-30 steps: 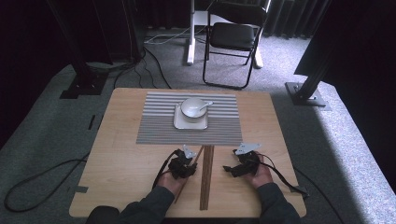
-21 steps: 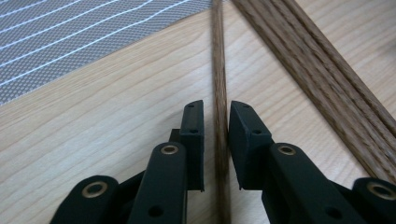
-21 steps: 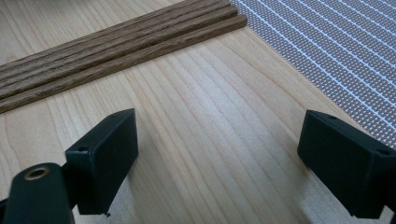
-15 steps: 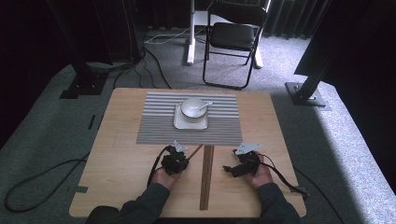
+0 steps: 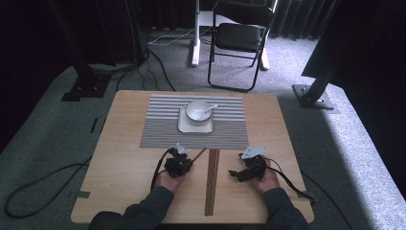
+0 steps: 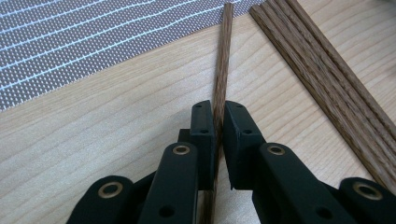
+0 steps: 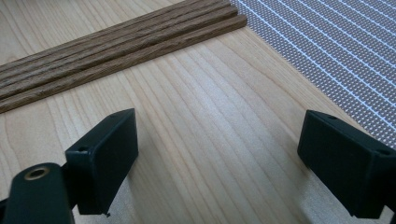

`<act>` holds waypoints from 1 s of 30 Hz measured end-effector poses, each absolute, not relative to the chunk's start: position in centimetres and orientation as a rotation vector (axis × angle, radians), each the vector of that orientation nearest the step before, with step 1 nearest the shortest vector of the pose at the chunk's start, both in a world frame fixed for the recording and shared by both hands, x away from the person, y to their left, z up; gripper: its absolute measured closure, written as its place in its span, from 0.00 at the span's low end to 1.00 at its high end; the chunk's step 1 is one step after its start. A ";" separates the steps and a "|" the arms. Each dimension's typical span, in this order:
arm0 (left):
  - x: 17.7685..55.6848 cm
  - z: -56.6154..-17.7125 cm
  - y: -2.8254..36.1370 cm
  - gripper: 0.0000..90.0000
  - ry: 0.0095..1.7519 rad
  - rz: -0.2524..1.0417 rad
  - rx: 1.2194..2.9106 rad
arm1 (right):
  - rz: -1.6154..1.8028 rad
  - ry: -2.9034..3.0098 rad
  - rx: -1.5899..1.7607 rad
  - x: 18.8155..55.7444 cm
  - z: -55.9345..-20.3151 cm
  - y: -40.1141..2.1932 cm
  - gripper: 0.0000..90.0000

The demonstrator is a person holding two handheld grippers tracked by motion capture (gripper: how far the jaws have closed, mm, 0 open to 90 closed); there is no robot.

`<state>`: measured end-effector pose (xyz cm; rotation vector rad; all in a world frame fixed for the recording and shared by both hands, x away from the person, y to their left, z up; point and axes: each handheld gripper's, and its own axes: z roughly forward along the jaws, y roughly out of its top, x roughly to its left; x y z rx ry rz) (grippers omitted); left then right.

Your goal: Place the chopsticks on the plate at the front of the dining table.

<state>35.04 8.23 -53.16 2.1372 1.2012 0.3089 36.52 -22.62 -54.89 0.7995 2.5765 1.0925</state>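
Observation:
In the left gripper view my left gripper is shut on one brown wooden stick; its jaws have just been closing on it. The stick runs forward to the edge of the striped grey placemat. The other sticks lie in a bundle to its right. From above, the left gripper sits left of the stick bundle and the right gripper sits right of it. My right gripper stands open over bare wood, with the sticks ahead on its left.
On the placemat at the table's far middle stands a white bowl with a spoon, on a square white plate. The wooden table stands on grey carpet. A folding chair is behind it.
The left gripper shifted slightly left and its jaws closed on one stick, which now lies slanted away from the bundle. The right gripper kept still.

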 end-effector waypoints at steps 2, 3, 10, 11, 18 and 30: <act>35.1 -53.2 8.3 0.93 1.208 0.298 2.127 | 1.093 2.576 0.800 36.5 -54.9 -22.6 0.13; 35.1 -53.2 8.4 0.93 1.214 0.287 2.120 | 1.093 2.576 0.800 36.5 -54.9 -22.6 0.13; 35.2 -53.2 8.6 0.94 1.218 0.237 2.112 | 1.092 2.577 0.800 36.5 -54.9 -22.6 0.13; 35.2 -53.2 8.5 0.94 1.216 0.236 2.111 | 1.093 2.577 0.800 36.5 -54.9 -22.6 0.13; 35.0 -52.7 8.6 0.94 1.214 0.240 2.092 | 1.093 2.576 0.800 36.5 -54.9 -22.6 0.13; 35.0 -52.2 8.9 0.94 1.220 0.229 2.062 | 1.093 2.576 0.798 36.5 -54.9 -22.6 0.13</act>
